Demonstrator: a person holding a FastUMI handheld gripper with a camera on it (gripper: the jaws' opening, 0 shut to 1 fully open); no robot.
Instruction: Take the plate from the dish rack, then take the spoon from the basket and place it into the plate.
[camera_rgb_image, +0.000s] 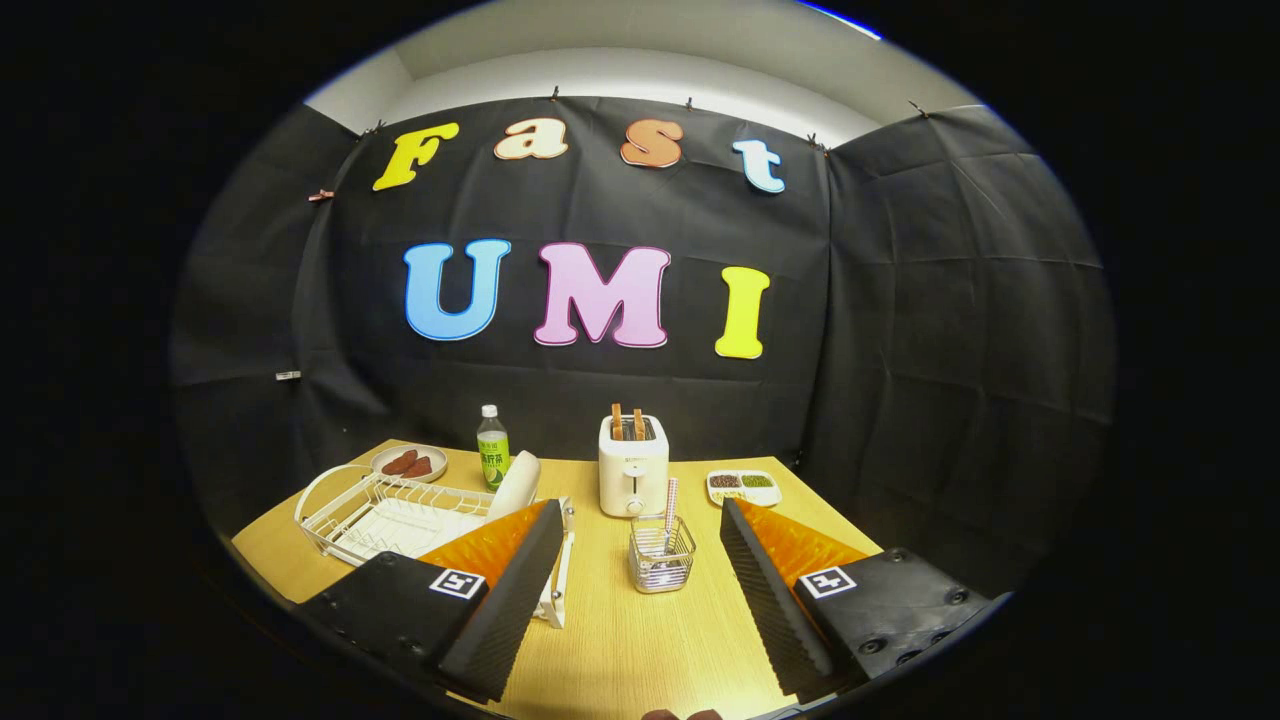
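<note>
wooden table (620, 640) under black cloth walls, toaster (633, 466) standing near its middle toward the back. two brown slices poking up from the toaster's slots. just in front of the toaster, slightly to its right: wire basket (662, 553) with the spoon (669, 505) upright inside, handle up. left of the toaster: white dish rack (385, 515), the plate (515, 486) standing on edge at the rack's end nearest the toaster. green-labelled bottle (492, 447) just behind that plate; small dish with reddish-brown pieces (409, 462) further left of the toaster, behind the rack. right of the toaster: divided tray of grains (743, 486). gripper (640, 535) spread wide, nothing between the fingers, basket just ahead in the gap, left finger overlapping the rack's near corner
</note>
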